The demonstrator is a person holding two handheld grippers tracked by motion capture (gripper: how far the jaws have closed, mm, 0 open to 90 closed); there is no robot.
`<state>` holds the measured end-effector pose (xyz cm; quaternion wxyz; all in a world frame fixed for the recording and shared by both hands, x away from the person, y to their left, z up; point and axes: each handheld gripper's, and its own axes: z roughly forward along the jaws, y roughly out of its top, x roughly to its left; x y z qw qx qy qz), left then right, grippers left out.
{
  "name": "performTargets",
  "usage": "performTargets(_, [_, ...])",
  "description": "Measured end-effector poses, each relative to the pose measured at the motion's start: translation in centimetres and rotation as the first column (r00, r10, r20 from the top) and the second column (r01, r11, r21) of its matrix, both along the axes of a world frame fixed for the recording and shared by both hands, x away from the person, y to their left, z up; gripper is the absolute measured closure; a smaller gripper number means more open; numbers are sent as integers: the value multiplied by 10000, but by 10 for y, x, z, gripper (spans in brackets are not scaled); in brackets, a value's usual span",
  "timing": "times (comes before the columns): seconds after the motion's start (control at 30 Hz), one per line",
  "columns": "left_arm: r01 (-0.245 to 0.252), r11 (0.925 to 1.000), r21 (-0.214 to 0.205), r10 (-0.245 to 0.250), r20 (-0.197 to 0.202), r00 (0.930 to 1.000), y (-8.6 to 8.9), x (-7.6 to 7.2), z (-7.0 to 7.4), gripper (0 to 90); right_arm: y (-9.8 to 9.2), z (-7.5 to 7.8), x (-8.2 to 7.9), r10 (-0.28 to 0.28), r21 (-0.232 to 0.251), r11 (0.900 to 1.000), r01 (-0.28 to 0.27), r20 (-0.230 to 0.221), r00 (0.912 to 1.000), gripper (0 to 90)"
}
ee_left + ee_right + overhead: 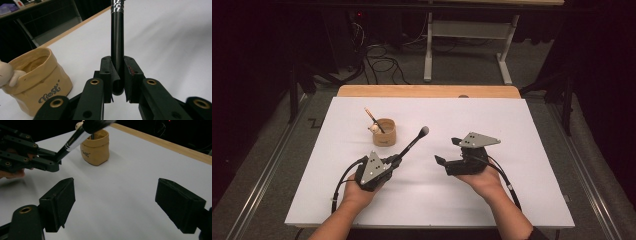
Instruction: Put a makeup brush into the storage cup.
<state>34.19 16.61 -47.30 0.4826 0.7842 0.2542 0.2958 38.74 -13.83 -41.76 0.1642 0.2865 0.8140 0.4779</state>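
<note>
A black brush [412, 144] with a pale tuft at its tip slants up and to the right from my left gripper [395, 161], which is shut on the end of its handle. In the left gripper view the black handle [117, 37] stands pinched between the two pads of my left gripper [117, 75]. A tan pot [384, 132] sits behind the gripper and holds a pencil [373, 119] and a small white figure [6, 73]. My right gripper [447, 150] hovers to the right of the brush, open and empty. In its own view the right gripper [115, 205] has its pads wide apart over bare white board.
The white board [512, 150] covers the table, with a wooden strip [427, 91] along its far edge. Cables trail from both grippers toward the near edge. Beyond the table are a dark floor, loose cables and a white desk frame [428, 50].
</note>
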Motion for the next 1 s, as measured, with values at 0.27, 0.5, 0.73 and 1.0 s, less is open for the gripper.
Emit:
performTargets(0.27, [145, 9996, 261, -146, 31, 9999, -8, 5, 4, 791, 4, 1, -7, 188, 523, 9985, -190, 45, 9998, 207])
performTargets(0.5, [113, 9999, 30, -113, 141, 9998, -17, 9, 9, 791, 2, -2, -10, 282, 1090, 9936, -296, 148, 9995, 243])
performTargets(0.73, [385, 9962, -776, -376, 138, 9992, -29, 8, 12, 791, 2, -5, -10, 450, 1666, 9851, -431, -74, 9990, 305])
performTargets(1.0, [700, 9924, -1015, -689, 140, 9975, -34, 1, 9, 792, 5, -8, -10, 688, 2279, 9719, -586, -370, 9969, 394])
